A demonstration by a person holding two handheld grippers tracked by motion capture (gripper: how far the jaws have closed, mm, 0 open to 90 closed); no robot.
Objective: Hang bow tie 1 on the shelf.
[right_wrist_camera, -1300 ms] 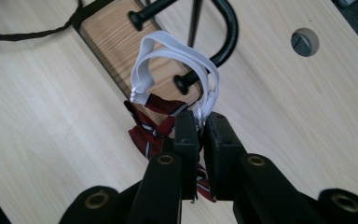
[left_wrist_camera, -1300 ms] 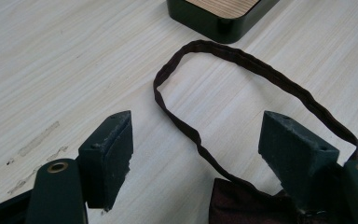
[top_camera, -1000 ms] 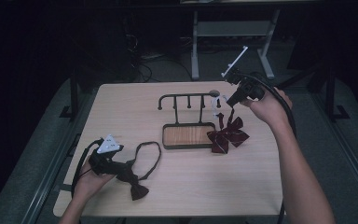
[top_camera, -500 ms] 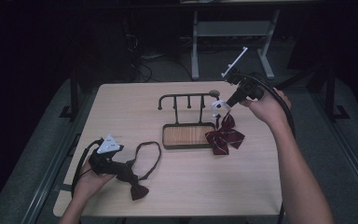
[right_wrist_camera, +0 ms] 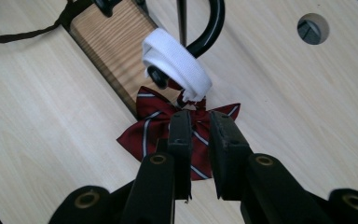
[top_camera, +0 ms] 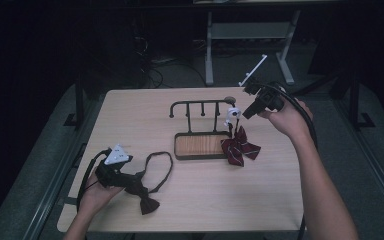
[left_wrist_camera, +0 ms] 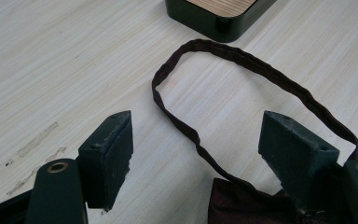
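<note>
A red striped bow tie [top_camera: 240,150] hangs by its white elastic band [top_camera: 233,113] from the right hook of a black rack [top_camera: 200,103] with a wooden base [top_camera: 200,145]. My right gripper [top_camera: 246,113] sits just right of that hook. In the right gripper view its jaws [right_wrist_camera: 198,116] have just been opening; they stand a narrow gap apart with nothing between them, above the bow [right_wrist_camera: 154,126] and short of the band [right_wrist_camera: 177,60]. My left gripper [top_camera: 129,177] rests at the front left, open [left_wrist_camera: 196,121] over the strap [left_wrist_camera: 242,58] of a dark maroon bow tie [top_camera: 144,194].
The rack's base corner [left_wrist_camera: 219,14] lies just beyond the maroon strap loop. A round cable hole [right_wrist_camera: 312,28] sits in the table behind the rack. A grey metal stand [top_camera: 250,35] is on the floor past the table's far edge.
The red bow tie has dropped slightly and swung left against the rack base, hanging by its band. The right gripper has drawn back a little. The left gripper has not moved.
</note>
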